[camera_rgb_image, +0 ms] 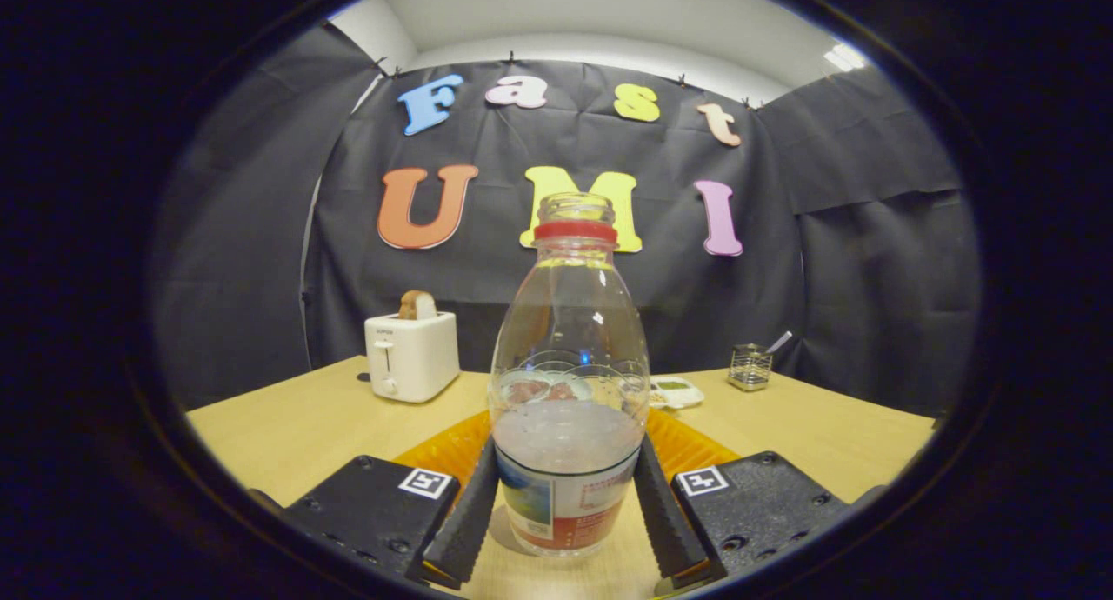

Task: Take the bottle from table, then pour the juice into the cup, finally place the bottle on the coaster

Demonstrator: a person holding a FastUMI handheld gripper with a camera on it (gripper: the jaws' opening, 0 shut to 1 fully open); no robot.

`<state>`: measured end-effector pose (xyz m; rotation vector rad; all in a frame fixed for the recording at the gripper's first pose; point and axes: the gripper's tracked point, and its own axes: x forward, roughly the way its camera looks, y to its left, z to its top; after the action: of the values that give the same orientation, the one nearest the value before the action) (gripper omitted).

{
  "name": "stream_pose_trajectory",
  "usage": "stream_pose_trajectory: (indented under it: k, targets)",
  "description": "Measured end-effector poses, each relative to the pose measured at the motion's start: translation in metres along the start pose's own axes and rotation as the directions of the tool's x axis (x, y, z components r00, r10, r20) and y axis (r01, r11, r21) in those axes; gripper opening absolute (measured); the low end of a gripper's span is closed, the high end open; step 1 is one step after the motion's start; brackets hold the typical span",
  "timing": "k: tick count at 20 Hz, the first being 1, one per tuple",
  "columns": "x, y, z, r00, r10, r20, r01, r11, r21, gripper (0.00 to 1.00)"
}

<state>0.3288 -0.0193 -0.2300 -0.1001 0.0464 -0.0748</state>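
My gripper [567,517] has its two fingers closed in on the lower body of the bottle [569,383], one pressing each side at the labelled part, so I have hold of it. The bottle stands upright between my fingers, its base on or just above the table [287,426] near the near edge; I cannot tell which. It is one clear plastic bottle with a red ring at the neck and no cap on, and it holds clear liquid up to a little under half its height.

Just behind the bottle lies one orange ribbed coaster [443,450], showing on both sides of it. Toward the far left of the table stands one white toaster [411,355] with one slice of bread [417,305] sticking up from its slot. At the far right edge sits one small wire holder [749,367] with one utensil handle leaning out. Between it and the bottle is one shallow white dish [676,393] with something green in it.
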Motion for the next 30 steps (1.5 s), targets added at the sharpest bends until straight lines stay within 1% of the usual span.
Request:
stream_pose_trajectory:
  k: [3, 7, 10, 13, 15, 16, 17, 22, 26, 30]
  targets:
    - [0.009, -0.003, -0.004, 1.000, 0.003, 0.006, -0.003, 1.000, -0.002, 0.80]
    - [0.019, -0.001, -0.020, 1.000, 0.021, -0.020, -0.021, 0.999, 0.038, 0.80]
    - [0.024, -0.001, -0.032, 0.999, 0.021, -0.035, -0.020, 0.999, 0.033, 0.80]
    - [0.022, 0.005, -0.034, 0.998, 0.048, -0.027, -0.047, 0.999, 0.025, 0.84]
    - [0.020, 0.003, -0.031, 0.998, 0.050, -0.023, -0.050, 0.999, 0.022, 0.93]
    - [0.018, 0.001, -0.028, 0.998, 0.053, -0.019, -0.052, 0.998, 0.021, 0.97]
    - [0.016, 0.001, -0.024, 0.998, 0.058, -0.013, -0.058, 0.998, 0.021, 1.00]
    - [-0.001, -0.003, 0.004, 0.997, 0.070, 0.013, -0.070, 0.997, 0.026, 1.00]
    - [-0.025, -0.012, 0.043, 0.996, 0.069, 0.056, -0.071, 0.997, 0.024, 1.00]
    - [-0.052, -0.017, 0.083, 0.994, 0.093, 0.061, -0.095, 0.995, 0.029, 1.00]
